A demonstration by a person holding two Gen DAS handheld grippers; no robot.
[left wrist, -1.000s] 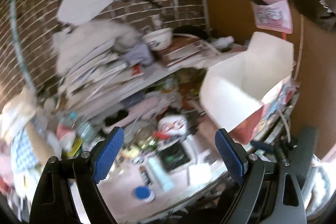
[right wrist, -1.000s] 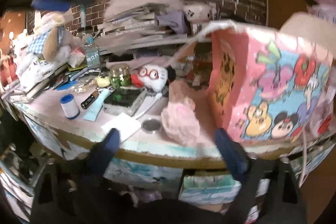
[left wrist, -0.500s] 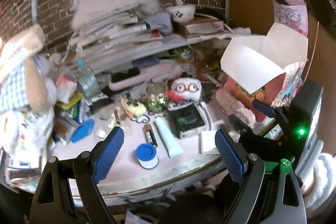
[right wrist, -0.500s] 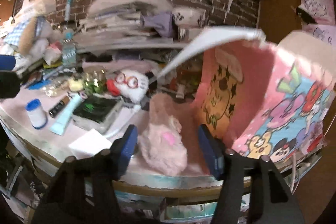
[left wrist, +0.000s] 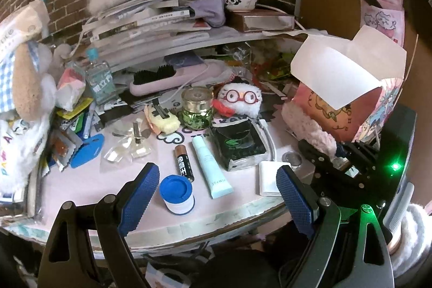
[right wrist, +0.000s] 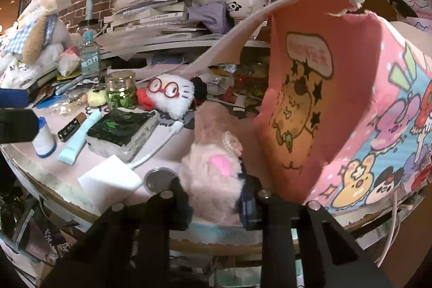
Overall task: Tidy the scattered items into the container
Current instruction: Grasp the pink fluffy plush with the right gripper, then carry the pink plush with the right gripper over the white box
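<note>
The right gripper (right wrist: 216,196) had squeezed the fluffy pink toy (right wrist: 213,177) to lift it into the cartoon box (right wrist: 351,109), while the left gripper (left wrist: 216,196) stayed wide open, empty.

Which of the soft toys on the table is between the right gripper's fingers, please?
The pink fluffy toy beside the cartoon box; the white toy with red glasses sits farther back, untouched.
</note>
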